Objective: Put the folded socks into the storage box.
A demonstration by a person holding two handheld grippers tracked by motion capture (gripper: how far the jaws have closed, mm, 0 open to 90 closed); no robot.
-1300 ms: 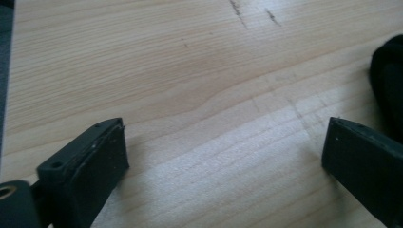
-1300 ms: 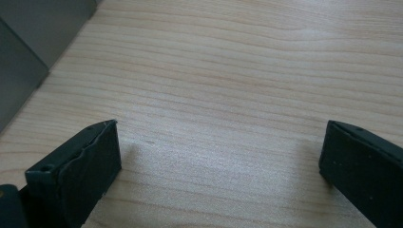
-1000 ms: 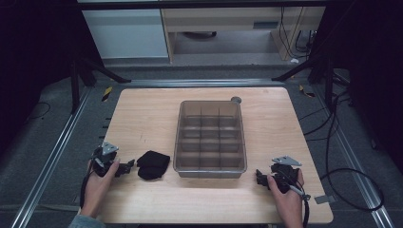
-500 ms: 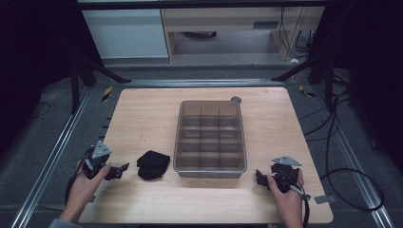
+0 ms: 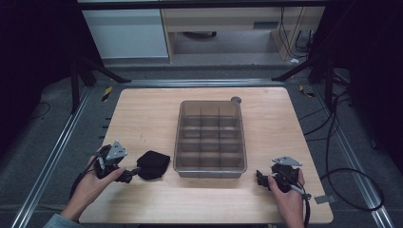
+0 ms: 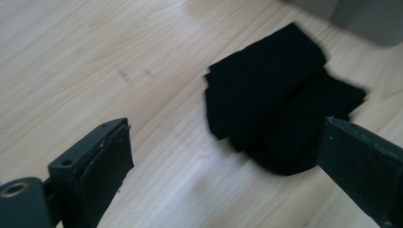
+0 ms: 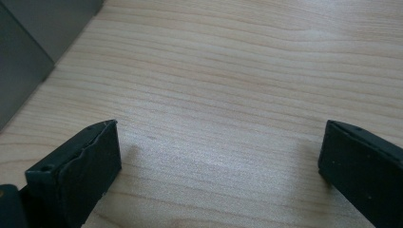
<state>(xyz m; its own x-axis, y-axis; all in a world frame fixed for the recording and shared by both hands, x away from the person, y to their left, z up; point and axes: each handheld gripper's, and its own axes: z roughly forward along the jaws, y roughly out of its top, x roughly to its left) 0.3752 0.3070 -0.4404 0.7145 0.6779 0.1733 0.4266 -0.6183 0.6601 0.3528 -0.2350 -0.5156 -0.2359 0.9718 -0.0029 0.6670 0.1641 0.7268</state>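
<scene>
A folded black cloth [image 5: 153, 164] lies on the wooden table [image 5: 142, 118], just beside the lower left corner of a clear compartmented bin [image 5: 210, 139] that stands at the table's middle. The left gripper [image 5: 129, 175], held in the person's left hand [image 5: 97, 178], sits just beside the cloth's left edge with its jaws spread wide; in the left gripper view the cloth [image 6: 280, 104] lies ahead between them, unpinched. The right gripper [image 5: 260, 178], in the right hand [image 5: 287, 192], rests near the bin's lower right corner, jaws spread over bare wood.
</scene>
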